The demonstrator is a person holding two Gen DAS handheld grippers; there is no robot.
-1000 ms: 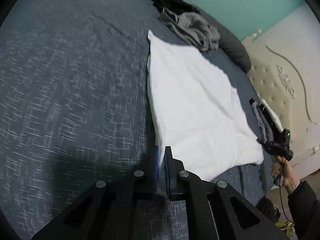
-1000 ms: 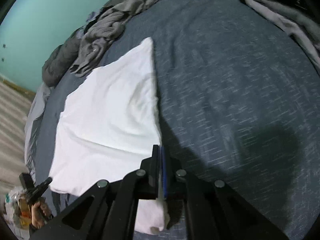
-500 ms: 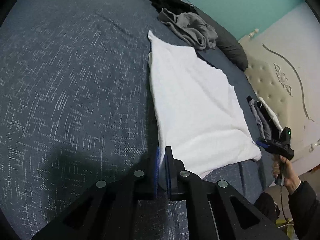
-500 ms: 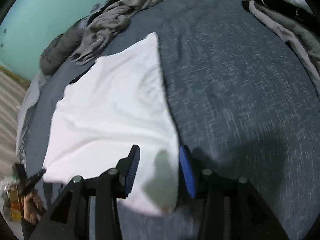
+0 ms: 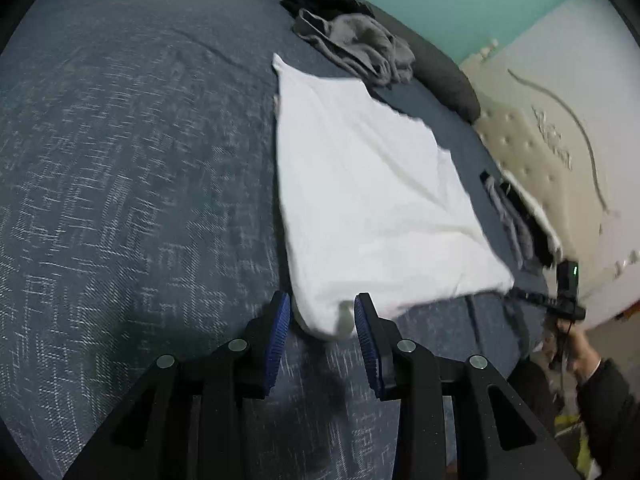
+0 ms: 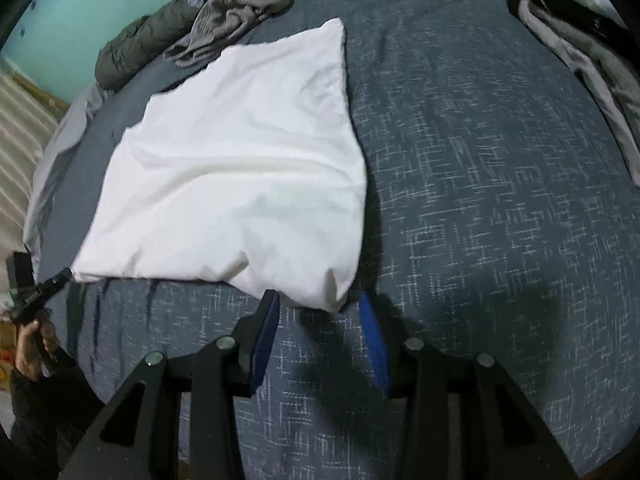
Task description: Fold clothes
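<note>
Between the wide-open jaws of each gripper, left (image 5: 320,320) and right (image 6: 318,312), lay one near corner of the white cloth (image 5: 368,192), not held. It rested flat near the bed's (image 5: 120,160) near edge. It looked light and soft; corners seemed best to pinch.

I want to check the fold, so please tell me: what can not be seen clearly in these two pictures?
- White garment: its underside and layer count are hidden by its own top layer, both views.
- Folded stack: cut by the right-wrist frame edge.
- Left gripper corner: blurred; cloth contact unclear.
- Grey heap: too crumpled to identify.
</note>
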